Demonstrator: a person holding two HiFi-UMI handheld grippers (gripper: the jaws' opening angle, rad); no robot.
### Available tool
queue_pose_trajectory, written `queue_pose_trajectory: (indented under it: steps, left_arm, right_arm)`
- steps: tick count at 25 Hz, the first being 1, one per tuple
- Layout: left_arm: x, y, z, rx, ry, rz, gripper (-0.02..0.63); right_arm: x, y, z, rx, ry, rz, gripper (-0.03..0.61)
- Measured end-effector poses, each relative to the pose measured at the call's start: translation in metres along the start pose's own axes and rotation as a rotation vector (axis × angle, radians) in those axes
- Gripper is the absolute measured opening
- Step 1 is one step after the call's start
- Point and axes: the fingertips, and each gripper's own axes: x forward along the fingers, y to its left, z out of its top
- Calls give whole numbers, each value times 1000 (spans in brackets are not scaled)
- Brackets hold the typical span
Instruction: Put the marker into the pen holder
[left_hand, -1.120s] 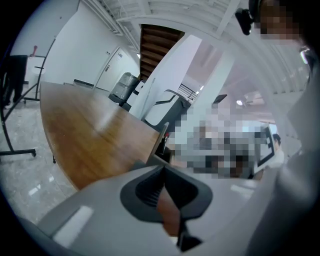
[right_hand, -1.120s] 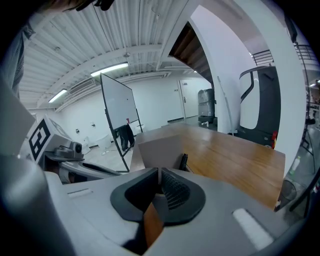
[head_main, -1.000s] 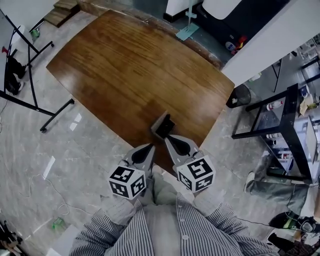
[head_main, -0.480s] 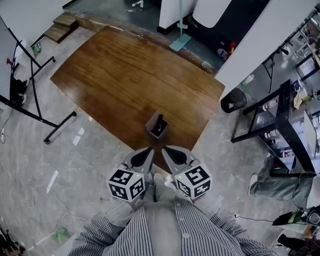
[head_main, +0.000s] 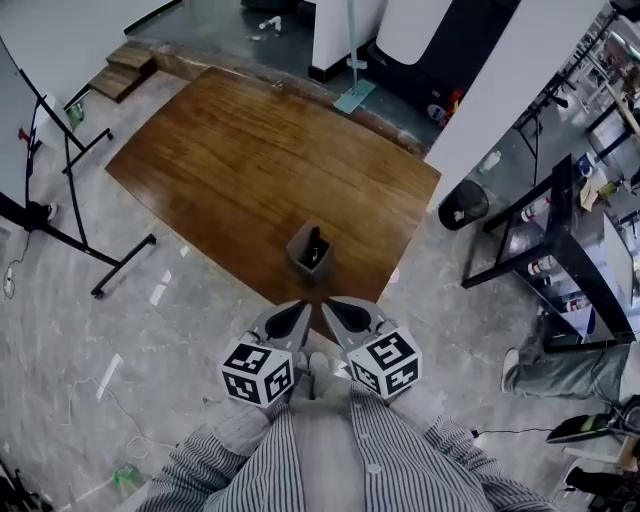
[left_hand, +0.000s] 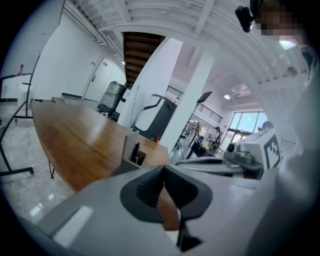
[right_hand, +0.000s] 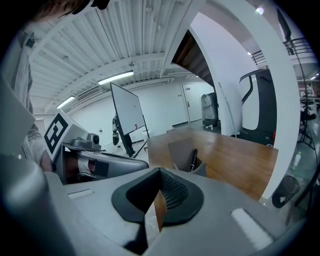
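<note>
A dark square pen holder (head_main: 308, 254) stands on the brown wooden table (head_main: 250, 160) near its front edge. The black marker (head_main: 314, 243) is upright inside it. My left gripper (head_main: 302, 307) and right gripper (head_main: 328, 304) hover side by side just short of the table edge, close to my body. Both are shut with nothing between the jaws. In the left gripper view the pen holder (left_hand: 134, 149) with the marker (left_hand: 136, 151) lies ahead of the shut left gripper (left_hand: 163, 171). Beyond the shut right gripper (right_hand: 160, 175), the right gripper view shows the holder (right_hand: 183, 154) and marker (right_hand: 193, 159).
A black stand on legs (head_main: 70, 200) is on the floor at the left. At the right stand a black shelf cart (head_main: 570, 250) and a dark bin (head_main: 460, 206). A white pillar (head_main: 500, 80) rises behind the table's far right corner.
Both grippers have drawn back from the pen holder toward my body. One second ago the right jaws were beside the holder; now a gap separates them. The marker stays in the holder.
</note>
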Motion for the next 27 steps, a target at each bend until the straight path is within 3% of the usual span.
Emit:
queue_pose_trajectory:
  steps: [27]
  left_arm:
    - [1, -8, 1, 0, 6, -31, 8]
  right_arm:
    - [-3, 0, 7, -9, -28, -2, 0]
